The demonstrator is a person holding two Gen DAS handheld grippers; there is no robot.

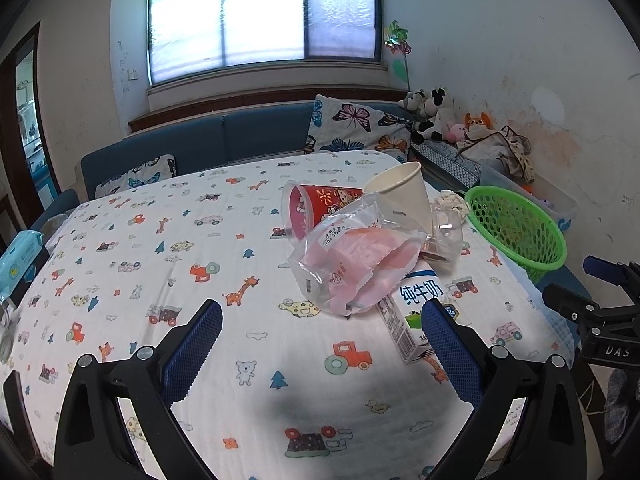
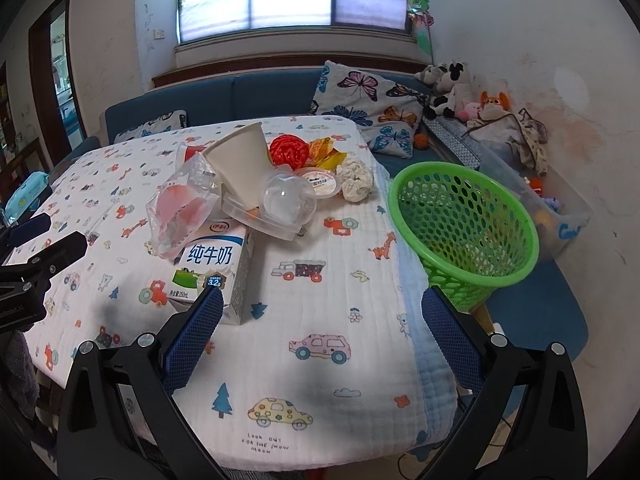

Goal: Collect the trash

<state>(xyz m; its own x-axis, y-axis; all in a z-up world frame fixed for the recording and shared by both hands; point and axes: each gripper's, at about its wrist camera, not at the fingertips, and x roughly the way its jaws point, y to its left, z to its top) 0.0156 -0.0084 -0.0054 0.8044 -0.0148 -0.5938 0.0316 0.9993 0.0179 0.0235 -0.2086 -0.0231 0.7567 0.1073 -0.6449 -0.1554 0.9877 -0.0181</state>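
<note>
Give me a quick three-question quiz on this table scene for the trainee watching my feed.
1. True or false: the green basket already holds trash.
2. What lies partly on top of the milk carton?
A. the clear plastic wrapper
B. a spoon
C. a book
3. How do both grippers stand: left gripper, right gripper?

Key:
1. False, it looks empty.
2. A.
3. Both open, holding nothing.

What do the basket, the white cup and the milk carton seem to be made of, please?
Basket: glossy green moulded plastic, judging by its even perforated wall. White cup: probably matte paper, with a thin rolled rim. Milk carton: printed coated card, by its sharp folded edges and slight sheen.
</note>
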